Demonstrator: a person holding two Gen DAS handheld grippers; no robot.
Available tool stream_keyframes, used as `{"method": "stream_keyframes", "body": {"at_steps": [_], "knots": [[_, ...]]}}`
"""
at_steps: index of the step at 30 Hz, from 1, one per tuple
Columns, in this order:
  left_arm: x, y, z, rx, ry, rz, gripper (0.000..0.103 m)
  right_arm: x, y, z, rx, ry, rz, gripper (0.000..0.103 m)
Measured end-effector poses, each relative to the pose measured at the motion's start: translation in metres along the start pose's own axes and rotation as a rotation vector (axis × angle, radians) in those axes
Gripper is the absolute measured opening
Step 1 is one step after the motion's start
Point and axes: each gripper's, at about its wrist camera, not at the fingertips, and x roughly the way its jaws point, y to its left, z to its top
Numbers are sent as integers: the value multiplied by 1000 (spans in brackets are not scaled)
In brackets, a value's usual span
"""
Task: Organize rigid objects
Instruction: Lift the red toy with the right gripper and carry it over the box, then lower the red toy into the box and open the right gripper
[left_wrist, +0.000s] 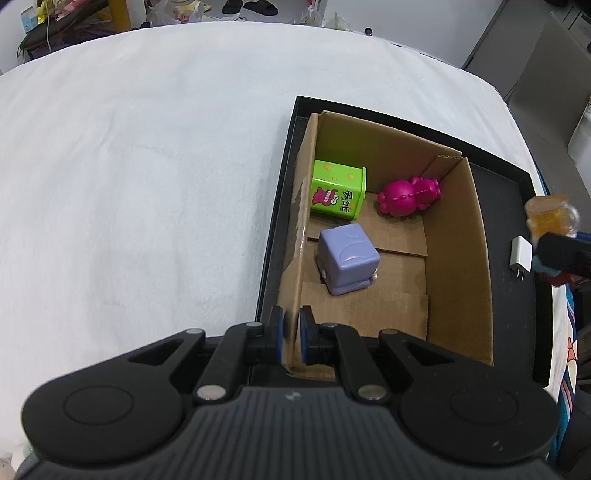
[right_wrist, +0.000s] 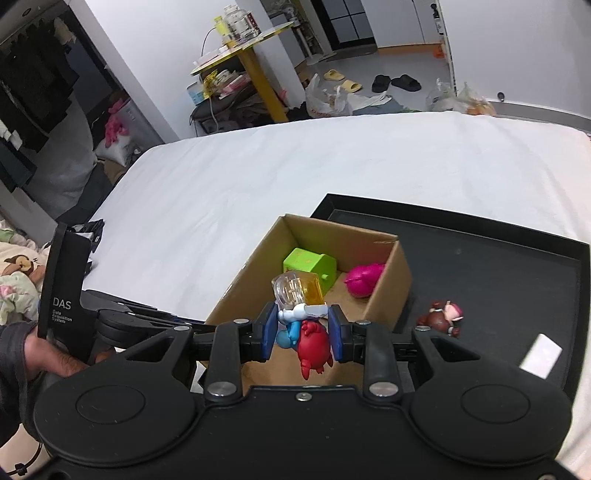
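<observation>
An open cardboard box (left_wrist: 458, 243) stands in a black tray (left_wrist: 517, 206) on the white bed. Inside it lie a green toy box (left_wrist: 338, 192), a magenta figure (left_wrist: 408, 195) and a lilac cube toy (left_wrist: 347, 258). My left gripper (left_wrist: 291, 332) is shut on the cardboard box's left wall. My right gripper (right_wrist: 303, 328) is shut on a figurine (right_wrist: 306, 325) with a clear yellow head and blue, white and red body, held above the cardboard box (right_wrist: 391, 291). The figurine (left_wrist: 550, 218) also shows at the right edge of the left wrist view.
A brown and pink figure (right_wrist: 443, 317) and a white charger plug (right_wrist: 541, 356) lie on the black tray (right_wrist: 498, 266) right of the box. A hand (right_wrist: 48, 354) holds the left gripper. White sheet spreads to the left and beyond.
</observation>
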Motion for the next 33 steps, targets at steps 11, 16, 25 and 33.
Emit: {"method": "stream_keyframes", "body": {"at_steps": [11,16,25,33], "knots": [[0,-1,2,9,-5,-5,8,18,6,-2,13,19,-2,29],[1,0,2,0,-5,-7,8,31,10,-4,20,42,0,29],[1,1,2,-3,-6,-6,8,47,11,-9,22,43,-49,31],[1,0,2,-2,-4,-6,8,32,11,-4,16,-4,-66,40]]}}
